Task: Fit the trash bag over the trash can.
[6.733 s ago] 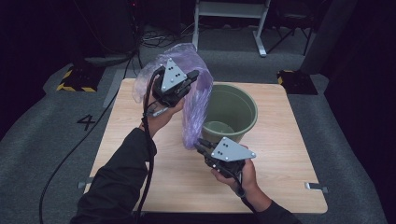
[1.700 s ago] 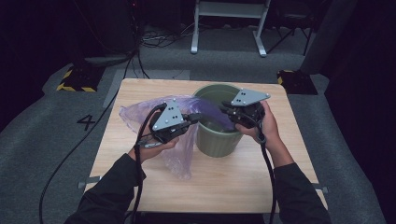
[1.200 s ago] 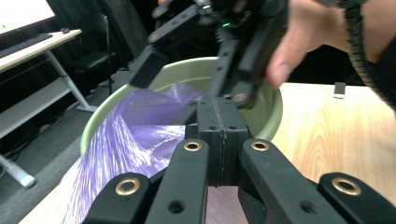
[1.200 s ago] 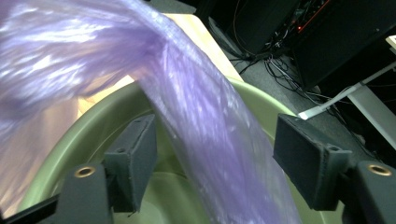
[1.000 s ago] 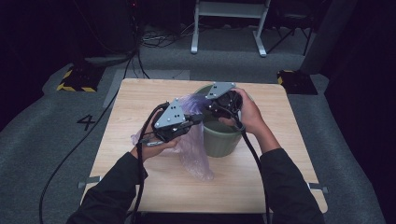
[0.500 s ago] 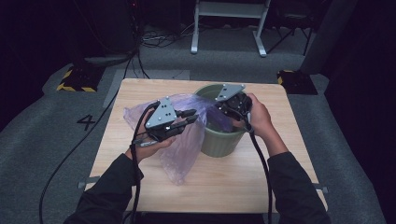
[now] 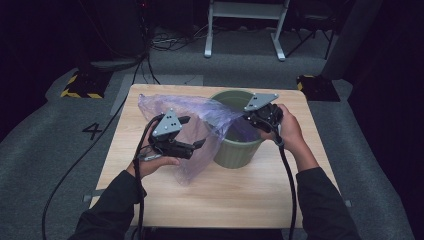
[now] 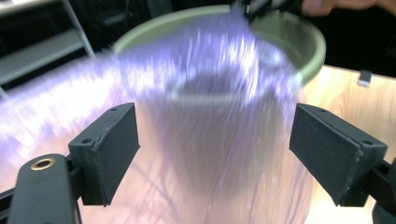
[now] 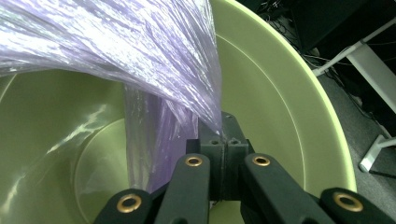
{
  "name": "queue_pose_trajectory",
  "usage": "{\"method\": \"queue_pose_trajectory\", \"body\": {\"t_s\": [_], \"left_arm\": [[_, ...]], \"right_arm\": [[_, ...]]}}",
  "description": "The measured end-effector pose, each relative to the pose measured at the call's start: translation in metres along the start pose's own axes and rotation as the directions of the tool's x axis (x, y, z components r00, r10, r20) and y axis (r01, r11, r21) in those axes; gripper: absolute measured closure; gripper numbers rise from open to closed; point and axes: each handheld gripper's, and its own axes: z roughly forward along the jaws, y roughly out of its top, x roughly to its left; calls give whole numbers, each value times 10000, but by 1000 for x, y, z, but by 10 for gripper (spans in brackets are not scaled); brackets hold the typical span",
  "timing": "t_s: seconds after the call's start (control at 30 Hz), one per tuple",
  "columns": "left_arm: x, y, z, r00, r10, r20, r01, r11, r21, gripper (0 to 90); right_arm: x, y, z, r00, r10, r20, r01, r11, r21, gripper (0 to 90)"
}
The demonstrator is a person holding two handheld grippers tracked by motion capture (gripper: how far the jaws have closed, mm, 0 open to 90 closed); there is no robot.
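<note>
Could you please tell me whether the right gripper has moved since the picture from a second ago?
Yes. The right gripper, shut on the purple bag, has shifted rightward across the green bin, from over its left rim to its right side.

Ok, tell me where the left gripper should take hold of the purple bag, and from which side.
Grip the purple bag on its loose edge hanging outside the green bin, coming level from the bin's left. The left gripper has just opened there, film between its jaws. The right gripper already pinches the bag's edge over the bin's mouth, so a second hold could spread the opening.
</note>
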Motion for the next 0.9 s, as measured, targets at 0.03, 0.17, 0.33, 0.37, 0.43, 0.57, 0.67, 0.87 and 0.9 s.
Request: {"method": "queue_pose_trajectory", "body": {"t_s": [0.03, 0.17, 0.33, 0.37, 0.43, 0.57, 0.67, 0.87, 0.9], "left_arm": [[0, -3, 4, 9999, -29, 100, 27, 9999, 151, 154], [-1, -11, 15, 9998, 45, 212, -59, 9978, 657, 158], [-4, -18, 30, 9997, -2, 251, -22, 9954, 957, 272], [-5, -18, 33, 9998, 101, 144, -116, 9941, 1076, 314], [-7, -17, 39, 9996, 277, 32, -279, 9923, 1206, 458], [-12, -13, 44, 9960, 889, -133, -864, 9875, 1316, 742], [-14, -13, 42, 9930, 1163, -179, -1132, 9858, 1237, 886], [-12, -10, 32, 9925, 1214, -160, -1195, 9889, 883, 899], [-13, -10, 30, 9920, 1253, -177, -1234, 9890, 811, 899]], "right_arm": [[-1, -1, -1, 10000, 35, -5, -35, 10000, -23, 900], [-3, -7, -4, 9999, 111, -85, -111, 9999, 28, 900], [-4, -13, -10, 9997, 182, -174, -183, 9998, -91, 900], [-4, -14, -12, 9994, 231, -256, -236, 9996, -171, 900], [-3, -16, -15, 9995, 208, -250, -214, 9995, -244, 900], [-4, -21, -21, 9992, 330, -210, -339, 9985, -440, 898], [-3, -23, -23, 9992, 388, -123, -394, 9977, -544, 842], [4, -23, -31, 9994, 292, -180, -308, 9944, -1016, 515], [6, -22, -32, 9993, 274, -239, -299, 9936, -1092, 484]]}}
